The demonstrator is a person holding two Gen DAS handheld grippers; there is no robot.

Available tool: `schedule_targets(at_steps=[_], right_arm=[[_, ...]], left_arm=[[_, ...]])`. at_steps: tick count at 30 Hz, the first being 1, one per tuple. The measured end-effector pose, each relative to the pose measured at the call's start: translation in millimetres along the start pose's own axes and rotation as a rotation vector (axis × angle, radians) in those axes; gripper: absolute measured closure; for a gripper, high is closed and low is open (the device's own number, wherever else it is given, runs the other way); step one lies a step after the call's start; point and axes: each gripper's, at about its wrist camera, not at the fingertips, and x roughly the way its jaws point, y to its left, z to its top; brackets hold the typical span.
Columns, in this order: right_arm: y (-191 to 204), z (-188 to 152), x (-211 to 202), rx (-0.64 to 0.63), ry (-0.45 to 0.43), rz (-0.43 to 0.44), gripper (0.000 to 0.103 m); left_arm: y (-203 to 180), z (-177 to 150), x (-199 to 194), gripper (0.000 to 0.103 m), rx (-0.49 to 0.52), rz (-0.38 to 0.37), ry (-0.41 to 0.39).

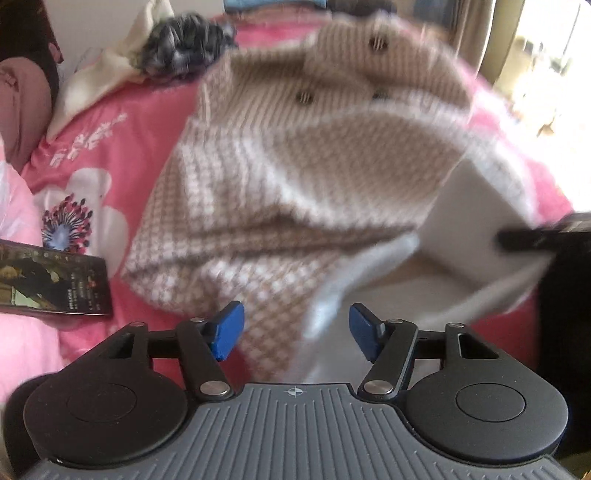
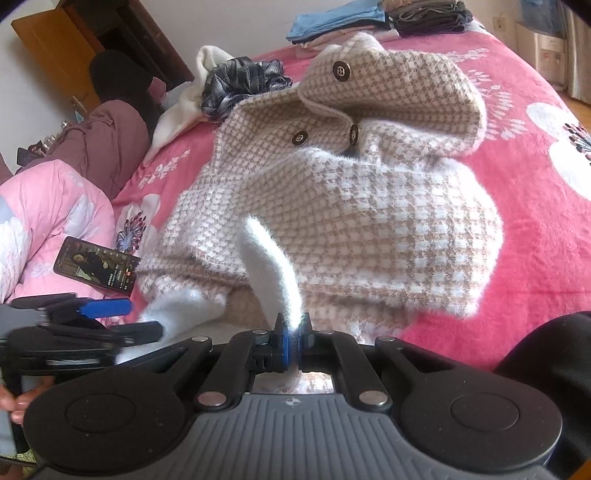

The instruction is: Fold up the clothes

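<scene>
A beige and white houndstooth cardigan [image 2: 354,206] with dark round buttons lies crumpled on the pink flowered bedspread [image 2: 524,192]; it also shows blurred in the left wrist view [image 1: 295,177]. My right gripper [image 2: 293,332] is shut on the cardigan's white fuzzy trim [image 2: 269,258], which rises from the jaws. My left gripper [image 1: 295,328] is open and empty, its blue pads [image 1: 229,328] spread just in front of the cardigan's near hem. The left gripper also shows at the left edge of the right wrist view [image 2: 107,308].
A phone [image 2: 98,271] lies on the bed at the left, beside a pink quilt [image 2: 48,206]. A plaid garment [image 2: 243,83] and a white one [image 2: 188,107] lie behind the cardigan. Folded clothes [image 2: 376,18] are stacked at the far edge. A person [image 2: 110,129] sits at the left.
</scene>
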Motion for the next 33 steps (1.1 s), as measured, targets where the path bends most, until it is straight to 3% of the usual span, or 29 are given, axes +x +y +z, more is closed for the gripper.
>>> schedule_targets(at_steps=[3, 5, 6, 7, 8, 11, 16, 20, 27, 33], right_arm=[[-1.6, 0.5, -0.1, 0.015, -0.003, -0.001, 0.099], [-2.5, 0.6, 0.4, 0.02, -0.006, -0.006, 0.099], [-2.6, 0.5, 0.8, 0.018, -0.007, -0.01, 0.099], [-3.0, 0.4, 1.2, 0.016, -0.007, -0.015, 0.099], [-3.4, 0.1, 1.6, 0.014, -0.006, -0.021, 0.099], [-6.2, -1.0, 4.1, 0.007, 0.011, -0.043, 0.098], [-12.1, -3.3, 24.0, 0.012, 0.116, -0.043, 0.097], [1.5, -5.7, 18.8, -0.044, 0.099, 0.011, 0.098], [36.9, -10.8, -14.7, -0.108, 0.035, 0.177, 0.099], [64.2, -7.5, -44.3, -0.165, -0.041, 0.276, 0.099]], left_arm=[[-8.5, -2.8, 14.8, 0.046, 0.084, 0.045, 0.04], [-7.2, -3.3, 21.0, 0.059, 0.075, 0.066, 0.042], [-3.1, -3.0, 20.7, 0.068, 0.045, 0.066, 0.031], [0.9, -2.8, 20.4, 0.089, 0.016, 0.067, 0.021], [5.6, -2.1, 17.9, 0.097, -0.015, 0.06, 0.007], [16.3, 2.1, 3.2, 0.098, -0.088, 0.072, -0.061], [36.2, 12.4, -33.4, 0.099, -0.191, 0.088, -0.247], [39.3, 27.2, -60.5, 0.099, -0.227, 0.086, -0.392], [26.6, 71.6, -97.4, 0.1, -0.1, 0.032, -0.585], [17.8, 124.7, -139.8, 0.1, 0.034, -0.14, -0.692]])
